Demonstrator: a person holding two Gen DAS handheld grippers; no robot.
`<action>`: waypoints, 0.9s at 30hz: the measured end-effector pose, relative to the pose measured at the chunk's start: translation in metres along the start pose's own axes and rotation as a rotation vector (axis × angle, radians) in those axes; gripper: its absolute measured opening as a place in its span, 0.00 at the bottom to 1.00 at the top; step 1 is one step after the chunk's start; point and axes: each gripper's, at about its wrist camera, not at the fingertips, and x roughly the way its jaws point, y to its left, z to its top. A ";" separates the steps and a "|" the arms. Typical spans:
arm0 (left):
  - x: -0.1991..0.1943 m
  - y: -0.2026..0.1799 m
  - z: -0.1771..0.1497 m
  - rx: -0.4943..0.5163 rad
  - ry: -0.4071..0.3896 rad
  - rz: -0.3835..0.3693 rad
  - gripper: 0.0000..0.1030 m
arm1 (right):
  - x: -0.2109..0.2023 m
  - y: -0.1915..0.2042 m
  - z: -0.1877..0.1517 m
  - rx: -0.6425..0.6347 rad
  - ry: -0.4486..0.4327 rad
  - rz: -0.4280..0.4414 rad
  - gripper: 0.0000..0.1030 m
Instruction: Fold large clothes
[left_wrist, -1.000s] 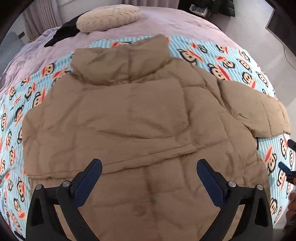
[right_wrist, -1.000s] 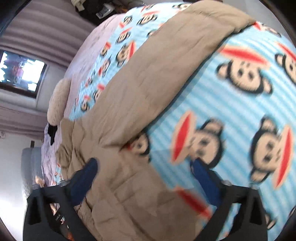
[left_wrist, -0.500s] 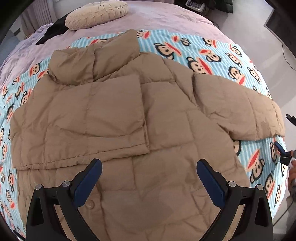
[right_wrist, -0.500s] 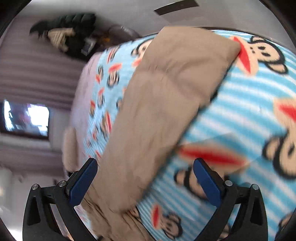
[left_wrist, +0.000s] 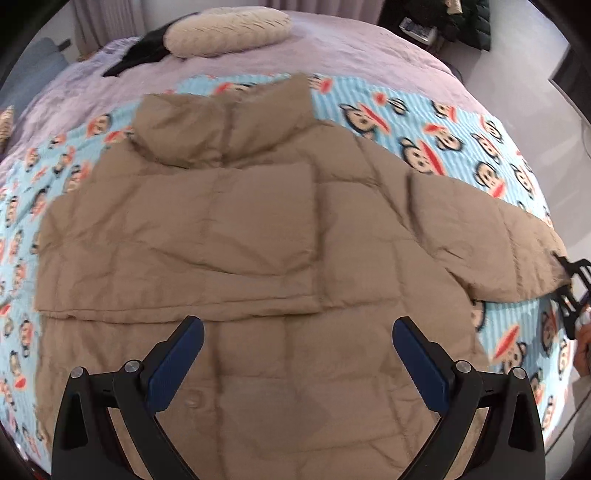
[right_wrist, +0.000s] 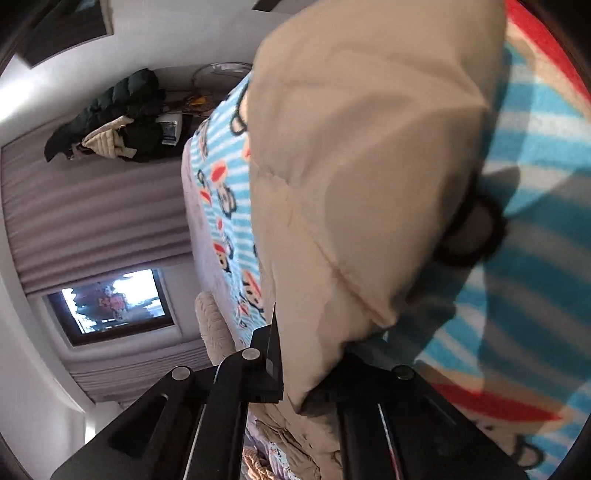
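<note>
1. Tan quilted puffer jacket (left_wrist: 258, 258) lies front-down and spread flat on the light-blue monkey-print blanket (left_wrist: 424, 140), which covers the near half of the lilac-sheeted bed (left_wrist: 369, 48). One sleeve is already folded across the jacket's back; the other sleeve (left_wrist: 498, 240) is stretched outward over the blanket.
2. Step in hand, as judged: second sleeve fold. Right gripper (right_wrist: 295, 384) has just been closing and now pinches the cuff of the outstretched sleeve between its jaws.
3. Next move calls for lifting that cuff and carrying it inward across the jacket's back, laying it on the folded sleeve. Padding is bulky; it may spring back.
4. Left gripper (left_wrist: 297, 354) hovers over the jacket's hem, jaws wide apart, holding nothing.
5. Beyond the jacket's collar: cream knitted cushion (left_wrist: 225, 33) and a black garment (left_wrist: 144, 55). Neither obstructs the fold.
6. Off the bed, a heap of dark clothes (right_wrist: 122, 114).
</note>
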 end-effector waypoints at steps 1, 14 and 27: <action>-0.002 0.006 0.000 -0.004 -0.005 0.010 0.99 | 0.004 0.009 -0.005 -0.038 0.011 0.015 0.06; -0.022 0.132 -0.005 -0.170 -0.067 0.028 0.99 | 0.072 0.173 -0.180 -0.752 0.237 0.017 0.06; -0.034 0.248 -0.011 -0.257 -0.131 0.116 0.99 | 0.220 0.114 -0.443 -1.198 0.560 -0.313 0.06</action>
